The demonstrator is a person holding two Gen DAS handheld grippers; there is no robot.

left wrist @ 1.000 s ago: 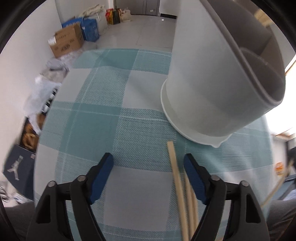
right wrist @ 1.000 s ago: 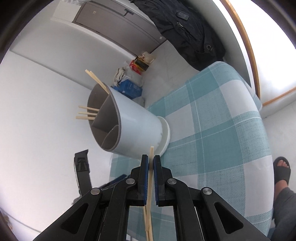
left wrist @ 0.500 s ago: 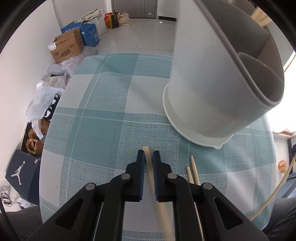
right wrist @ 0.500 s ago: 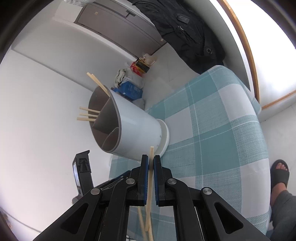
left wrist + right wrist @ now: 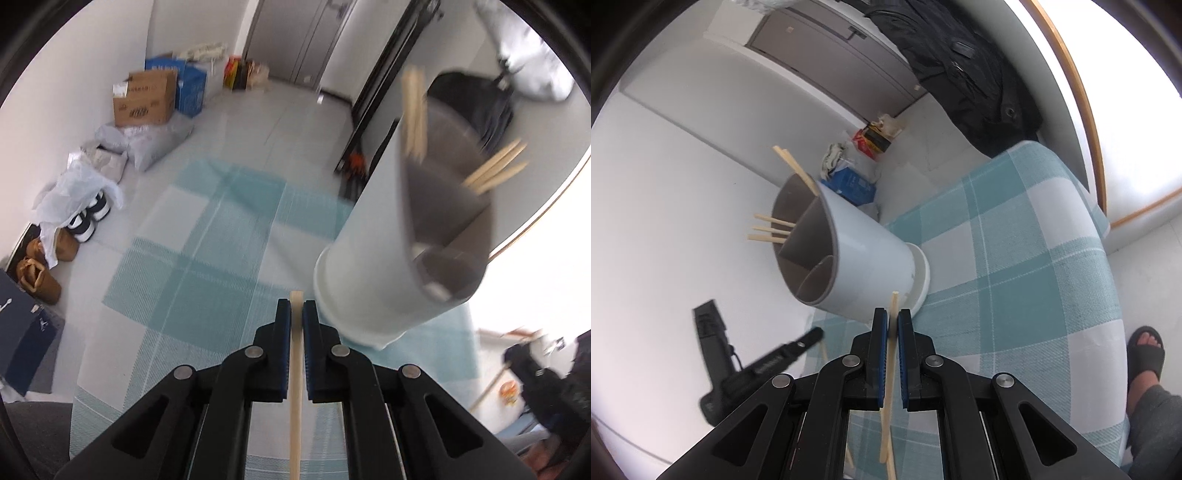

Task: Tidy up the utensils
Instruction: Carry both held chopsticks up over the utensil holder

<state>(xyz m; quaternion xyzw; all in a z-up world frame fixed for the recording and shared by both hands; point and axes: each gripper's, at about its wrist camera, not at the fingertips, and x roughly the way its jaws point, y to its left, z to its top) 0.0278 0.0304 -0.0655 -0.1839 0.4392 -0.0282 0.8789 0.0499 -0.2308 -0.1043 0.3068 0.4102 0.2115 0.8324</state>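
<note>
- The left gripper [image 5: 297, 314] has its black jaws with blue pads closed tight on a pale wooden chopstick [image 5: 295, 387]; only a short tip shows past the pads, and the rest of the stick runs back under the gripper, along the line it points.
- The right gripper [image 5: 893, 325] is likewise clamped shut on a second pale wooden chopstick [image 5: 890, 384], a short tip standing out in front and the long shaft trailing back below.
- The goal, a tall white plastic utensil holder with a grey divided interior [image 5: 849, 258], stands on the teal-and-white checked tablecloth [image 5: 1015, 295] and already has several chopsticks leaning in its far compartments.
- From the left gripper the holder lies ahead and to the right, its wall just beside the jaws and its open mouth well above the stick's tip in the picture.
- From the right gripper it lies ahead and to the left, the stick's tip near the holder's base rim.
- The coming move turns on this: each stick must be carried up over the rim and tipped steeply so that it drops into a compartment; the left gripper looks the nearer.
- The left view is smeared, so the exact compartment cannot be told.
</note>
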